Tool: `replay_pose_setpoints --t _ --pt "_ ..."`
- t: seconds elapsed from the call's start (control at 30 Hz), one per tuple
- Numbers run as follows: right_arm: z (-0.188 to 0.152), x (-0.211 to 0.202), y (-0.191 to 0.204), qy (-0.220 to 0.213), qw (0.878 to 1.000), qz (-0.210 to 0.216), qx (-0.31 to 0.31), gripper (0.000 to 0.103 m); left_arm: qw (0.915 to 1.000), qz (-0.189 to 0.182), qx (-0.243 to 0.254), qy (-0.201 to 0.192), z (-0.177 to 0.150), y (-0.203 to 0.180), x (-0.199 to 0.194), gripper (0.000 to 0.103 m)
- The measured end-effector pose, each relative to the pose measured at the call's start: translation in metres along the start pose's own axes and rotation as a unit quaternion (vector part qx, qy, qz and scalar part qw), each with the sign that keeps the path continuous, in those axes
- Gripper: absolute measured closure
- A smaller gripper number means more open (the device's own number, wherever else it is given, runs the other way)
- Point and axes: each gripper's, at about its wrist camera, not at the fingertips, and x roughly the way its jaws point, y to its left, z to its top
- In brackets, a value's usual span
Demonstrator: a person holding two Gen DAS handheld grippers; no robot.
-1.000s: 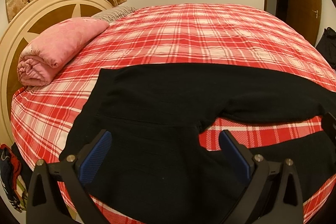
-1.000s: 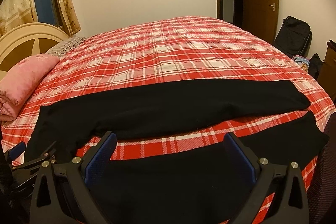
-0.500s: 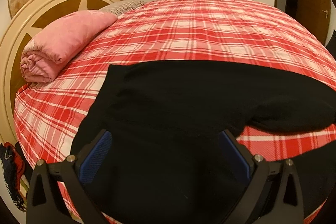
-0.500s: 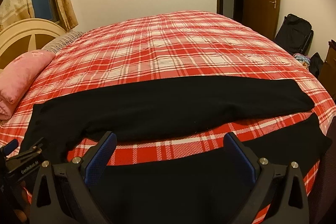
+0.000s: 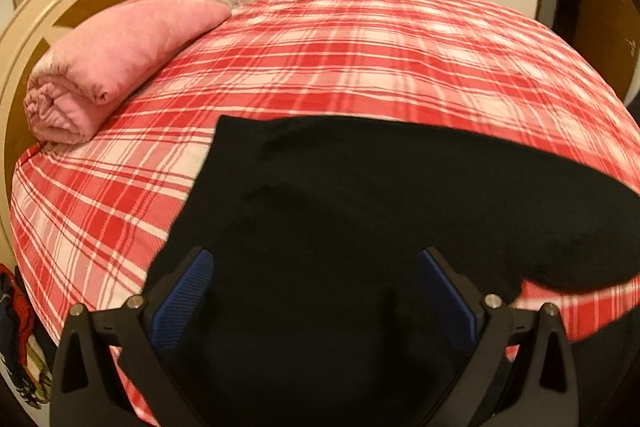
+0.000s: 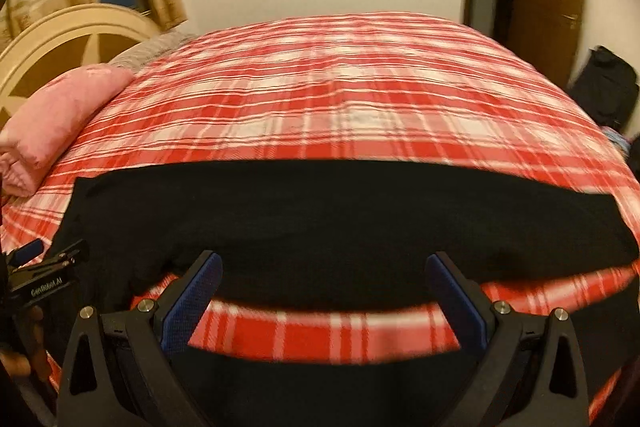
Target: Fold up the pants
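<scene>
**Black pants awaiting first fold**

Black pants (image 6: 320,219) are lying across the plaid bed (image 6: 340,99), legs apart. Left claw (image 5: 316,291) and right claw (image 6: 324,291) are hovering released above them; a shallow grab risks bunching fabric.

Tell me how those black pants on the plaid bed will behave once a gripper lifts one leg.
The black fabric pants will probably be floppy: they lie flat and follow the curve of the red plaid bedspread, so a lifted leg should drape and sag. They look fairly light, lying thin and low. Likely not slippery, since the cloth looks matte, though blur hides its texture.
</scene>
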Motion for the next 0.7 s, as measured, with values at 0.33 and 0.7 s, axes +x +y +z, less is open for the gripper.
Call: replay_pose_setpoints --t 0.33,0.7 --pt "0.067 0.108 0.017 0.068 0.988 0.086 -0.106 0.016 0.9994 -0.008 -0.020 0.026 0.047 0.001 0.046 0.000" --pt "0.067 0.159 0.033 0.112 0.972 0.100 -0.180 0.044 0.9977 -0.019 -0.019 0.061 0.040 -0.005 0.073 0.000"
